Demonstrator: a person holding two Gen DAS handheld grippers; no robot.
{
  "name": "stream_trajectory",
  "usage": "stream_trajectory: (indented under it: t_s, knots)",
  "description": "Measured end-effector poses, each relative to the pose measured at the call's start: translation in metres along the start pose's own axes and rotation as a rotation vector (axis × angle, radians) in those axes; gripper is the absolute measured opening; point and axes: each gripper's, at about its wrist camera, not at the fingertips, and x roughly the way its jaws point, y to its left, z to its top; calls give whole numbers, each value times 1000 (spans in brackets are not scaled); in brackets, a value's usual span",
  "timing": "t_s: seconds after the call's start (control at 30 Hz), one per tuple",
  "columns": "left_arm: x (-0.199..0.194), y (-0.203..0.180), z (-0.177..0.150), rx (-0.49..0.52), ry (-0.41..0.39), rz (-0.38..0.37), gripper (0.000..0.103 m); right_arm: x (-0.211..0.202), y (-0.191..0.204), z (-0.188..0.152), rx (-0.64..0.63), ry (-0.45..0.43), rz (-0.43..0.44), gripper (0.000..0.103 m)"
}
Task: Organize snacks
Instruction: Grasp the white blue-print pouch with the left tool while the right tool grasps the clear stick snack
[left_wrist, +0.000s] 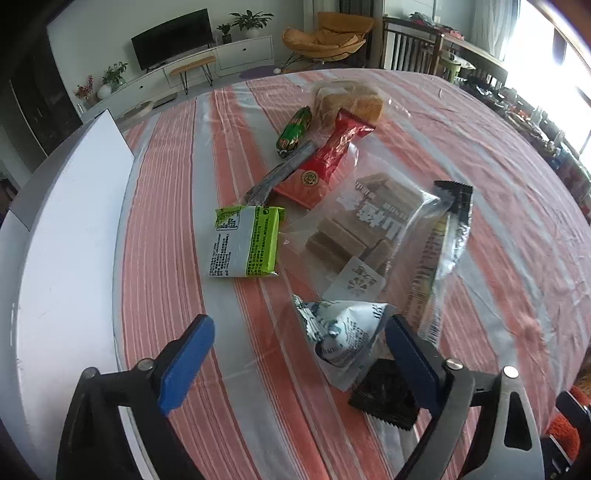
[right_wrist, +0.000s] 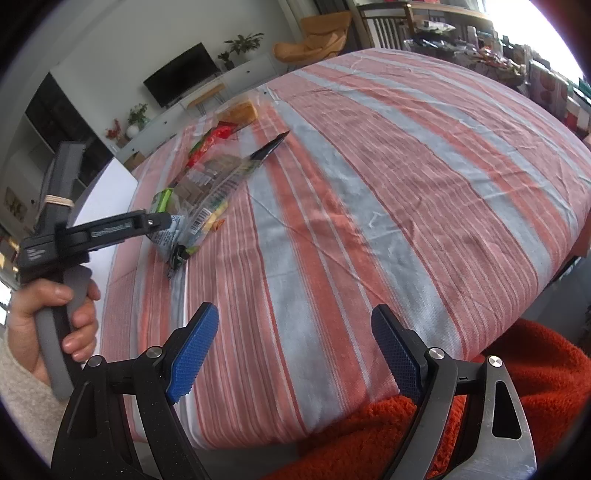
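Observation:
Several snacks lie on the striped tablecloth (left_wrist: 166, 221). In the left wrist view my left gripper (left_wrist: 299, 354) is open, just above a white and blue packet (left_wrist: 343, 339) with a black packet (left_wrist: 388, 398) under its right finger. Beyond lie a green and white packet (left_wrist: 245, 242), a clear bag of wafers (left_wrist: 365, 229), a long clear stick pack (left_wrist: 439, 254), a red packet (left_wrist: 325, 162), a green candy (left_wrist: 295, 129) and a bag of bread (left_wrist: 347, 101). My right gripper (right_wrist: 291, 347) is open and empty over the cloth's near edge, right of the snack pile (right_wrist: 207, 184).
A white box (left_wrist: 70, 236) stands along the table's left edge. A red fleece blanket (right_wrist: 535, 369) lies at the near right corner. The left gripper and the hand holding it show in the right wrist view (right_wrist: 59, 258). A TV, plants and an armchair are far behind.

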Motion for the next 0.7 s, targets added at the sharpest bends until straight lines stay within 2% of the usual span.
stream_trajectory:
  t_s: [0.03, 0.1, 0.2, 0.23, 0.3, 0.37, 0.57, 0.63, 0.67, 0.7]
  knots:
    - [6, 1, -1, -12, 11, -21, 68, 0, 2, 0, 4, 0, 3, 87]
    - [10, 6, -3, -50, 11, -96, 48, 1, 1, 0, 14, 1, 10, 87]
    - [-3, 12, -7, -69, -32, -101, 47, 5, 0, 2, 27, 18, 47, 87]
    - [-9, 16, -9, -78, -47, -108, 47, 12, -1, 5, 25, 54, 76, 87]
    - [-25, 22, -14, -101, -76, -130, 46, 35, 12, 16, -27, 191, 100, 87]
    - [-43, 28, -20, -123, -106, -151, 46, 49, 34, 28, -89, 252, 103, 87]
    - [-94, 47, -35, -172, -184, -204, 47, 122, 95, 101, -110, 265, 52, 87]
    - [-111, 50, -40, -155, -204, -213, 47, 156, 110, 112, -100, 307, -18, 89]
    - [-116, 52, -42, -146, -211, -211, 47, 159, 116, 116, -140, 274, -58, 90]
    - [-124, 55, -45, -137, -224, -208, 47, 164, 126, 114, -193, 276, -114, 88]
